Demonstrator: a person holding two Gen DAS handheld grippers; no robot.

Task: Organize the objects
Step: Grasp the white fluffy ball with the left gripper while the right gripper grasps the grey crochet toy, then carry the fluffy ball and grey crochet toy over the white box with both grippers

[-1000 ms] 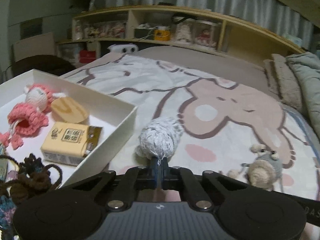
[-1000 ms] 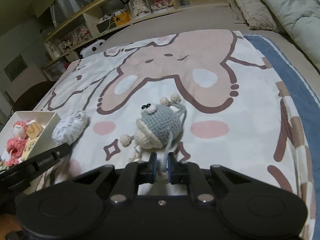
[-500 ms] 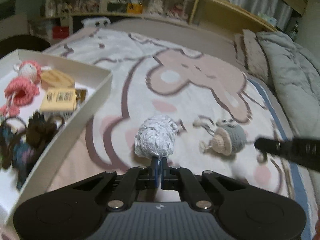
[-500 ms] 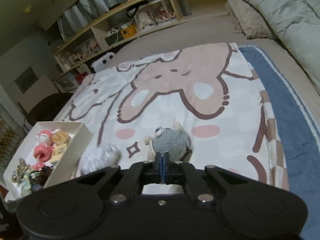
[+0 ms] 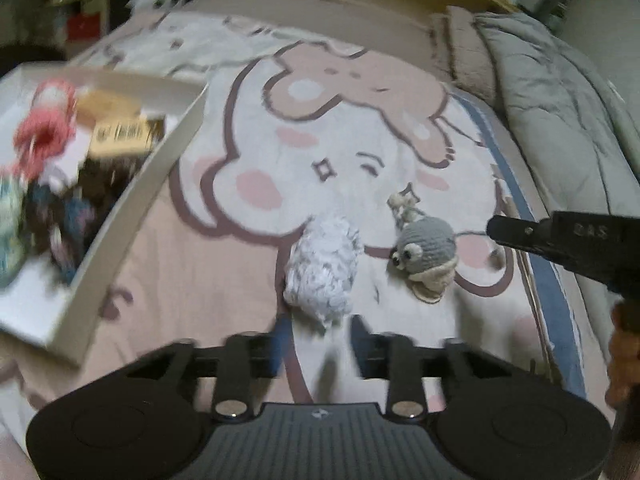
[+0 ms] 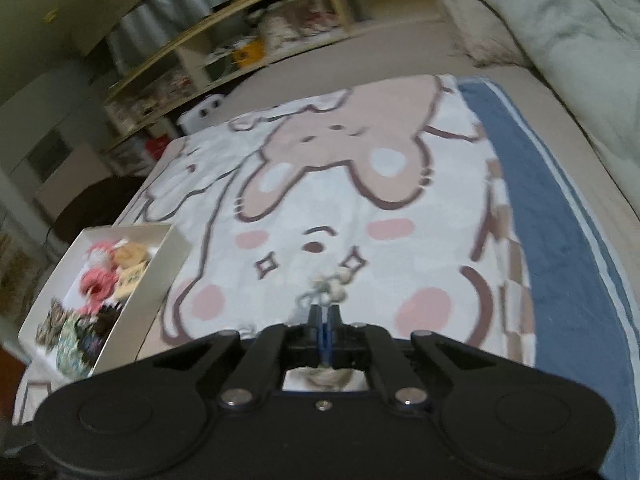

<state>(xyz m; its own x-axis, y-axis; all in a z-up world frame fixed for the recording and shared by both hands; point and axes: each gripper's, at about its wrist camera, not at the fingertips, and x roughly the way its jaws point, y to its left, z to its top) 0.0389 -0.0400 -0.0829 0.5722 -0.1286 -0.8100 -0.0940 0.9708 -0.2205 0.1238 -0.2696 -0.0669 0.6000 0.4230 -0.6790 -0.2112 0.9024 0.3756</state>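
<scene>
Left claw [image 5: 320,334] now opening off white crochet ball [image 5: 323,270]; right claw [image 6: 324,316] pinching grey toy's [image 5: 426,250] cord, white box [image 5: 140,208] alongside.

Dim indoor light, motion blur throughout, fisheye-bent edges.

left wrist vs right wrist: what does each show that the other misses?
Left wrist only: the white fluffy toy just ahead of the opening left gripper, apart from its pads, and the grey crochet toy's body.
Right wrist only: the right gripper shut on that toy's strings; its body is mostly hidden.
Both: the white box and the cartoon blanket.
</scene>
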